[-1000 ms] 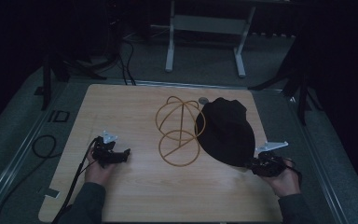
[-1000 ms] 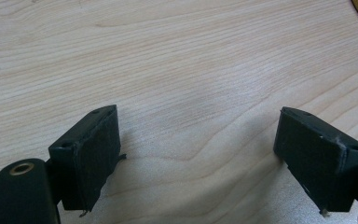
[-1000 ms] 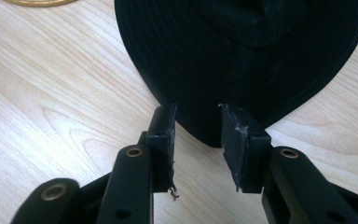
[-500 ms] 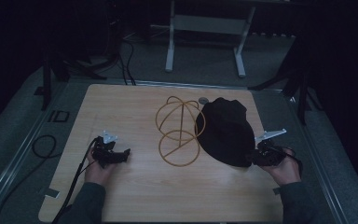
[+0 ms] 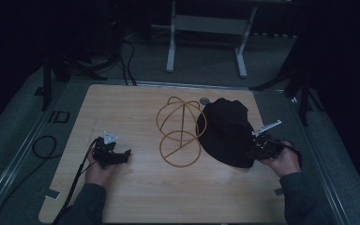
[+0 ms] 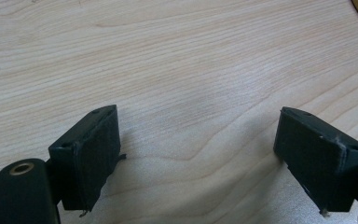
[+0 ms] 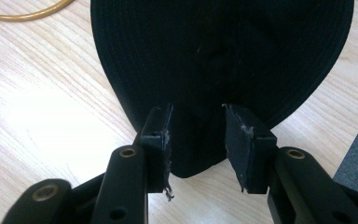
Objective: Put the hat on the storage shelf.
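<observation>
While the left gripper [image 5: 124, 155] sits low over bare wood table [image 6: 177, 70], its jaws are spread wide with nothing between them, and the gold wire stand [image 5: 180, 132] is well off past its tips. Over on the other side, the right gripper [image 7: 196, 140] has its jaws partly closed around the brim edge of the black hat [image 7: 223, 56]. The brim sits right between the pads [image 7: 239, 140], though I can't tell if they're actually pinching it yet.
</observation>
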Available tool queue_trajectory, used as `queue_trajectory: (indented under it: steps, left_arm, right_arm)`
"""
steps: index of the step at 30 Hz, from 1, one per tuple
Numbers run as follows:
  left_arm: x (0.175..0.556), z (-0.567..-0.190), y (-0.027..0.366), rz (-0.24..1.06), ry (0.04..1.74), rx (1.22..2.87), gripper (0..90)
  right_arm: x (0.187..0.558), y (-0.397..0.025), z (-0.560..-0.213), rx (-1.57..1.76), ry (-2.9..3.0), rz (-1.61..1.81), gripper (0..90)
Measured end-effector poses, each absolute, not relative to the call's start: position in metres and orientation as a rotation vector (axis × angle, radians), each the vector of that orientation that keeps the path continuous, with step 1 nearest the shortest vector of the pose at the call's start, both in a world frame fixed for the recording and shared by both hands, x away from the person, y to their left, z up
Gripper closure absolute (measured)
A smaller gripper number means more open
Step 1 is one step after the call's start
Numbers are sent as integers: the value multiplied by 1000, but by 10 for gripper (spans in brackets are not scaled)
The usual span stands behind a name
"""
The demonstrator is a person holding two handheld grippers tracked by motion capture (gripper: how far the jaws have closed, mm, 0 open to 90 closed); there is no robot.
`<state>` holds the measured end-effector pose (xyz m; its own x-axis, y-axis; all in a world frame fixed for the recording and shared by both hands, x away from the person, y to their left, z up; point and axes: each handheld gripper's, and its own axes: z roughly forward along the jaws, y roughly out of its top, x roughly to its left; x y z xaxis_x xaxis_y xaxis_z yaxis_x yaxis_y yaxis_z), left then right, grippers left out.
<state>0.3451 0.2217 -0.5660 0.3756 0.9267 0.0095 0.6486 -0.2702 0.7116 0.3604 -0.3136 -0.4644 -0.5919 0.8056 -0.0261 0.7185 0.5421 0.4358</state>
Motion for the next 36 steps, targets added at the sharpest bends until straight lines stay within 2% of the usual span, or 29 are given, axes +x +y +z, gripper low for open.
queue_trajectory:
  steps: [20, 36]
  left_arm:
    - [345, -566, 222, 576, 1353, 2018, 148]
    - [345, -566, 222, 576, 1353, 2016, 148]
  right_arm:
    - [385, -301, -448, 1264, 2615, 453, 588]
    - [410, -287, -443, 1293, 2657, 375, 517]
